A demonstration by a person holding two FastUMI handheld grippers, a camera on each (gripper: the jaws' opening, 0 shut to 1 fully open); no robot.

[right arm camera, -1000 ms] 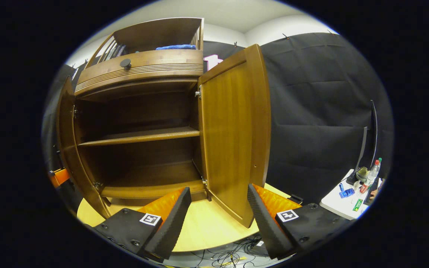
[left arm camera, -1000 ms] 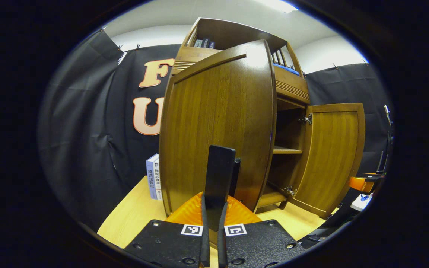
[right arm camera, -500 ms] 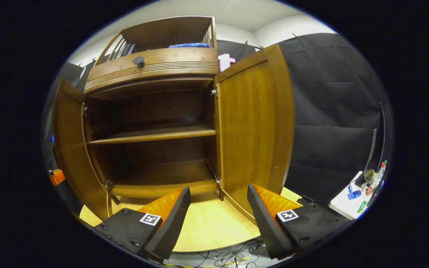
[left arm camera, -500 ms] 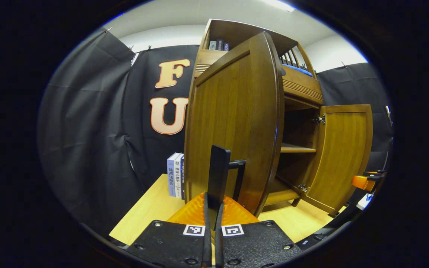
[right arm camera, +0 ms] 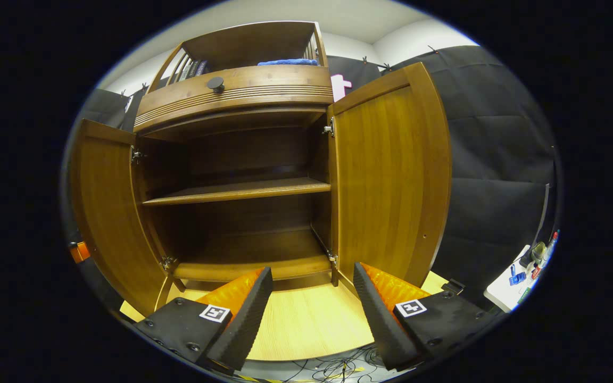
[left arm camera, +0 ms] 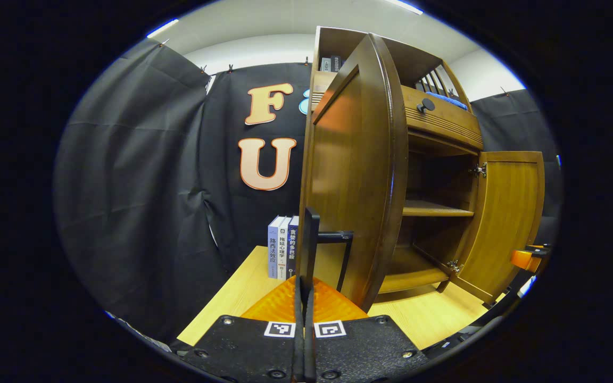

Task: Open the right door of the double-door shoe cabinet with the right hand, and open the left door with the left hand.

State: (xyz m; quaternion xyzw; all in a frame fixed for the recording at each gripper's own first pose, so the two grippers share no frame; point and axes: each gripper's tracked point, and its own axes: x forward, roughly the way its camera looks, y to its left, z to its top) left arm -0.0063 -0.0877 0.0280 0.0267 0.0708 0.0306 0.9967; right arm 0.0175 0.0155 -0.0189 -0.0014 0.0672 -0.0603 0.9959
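While the left gripper [left arm camera: 306,255] pinches the left door's handle [left arm camera: 338,250], overswinging could strain that door's hinges; the right gripper [right arm camera: 312,298] hangs spread before the cabinet [right arm camera: 232,90].

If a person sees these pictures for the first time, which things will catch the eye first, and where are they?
The wooden shoe cabinet stands with both doors swung wide: the left door looms edge-on in the left gripper view, and the right door hangs open at the right of the right gripper view. Between them the dark inside shows a bare shelf. The left hand-held gripper is shut near the left door's handle, while the right hand-held gripper hangs open before the cabinet.
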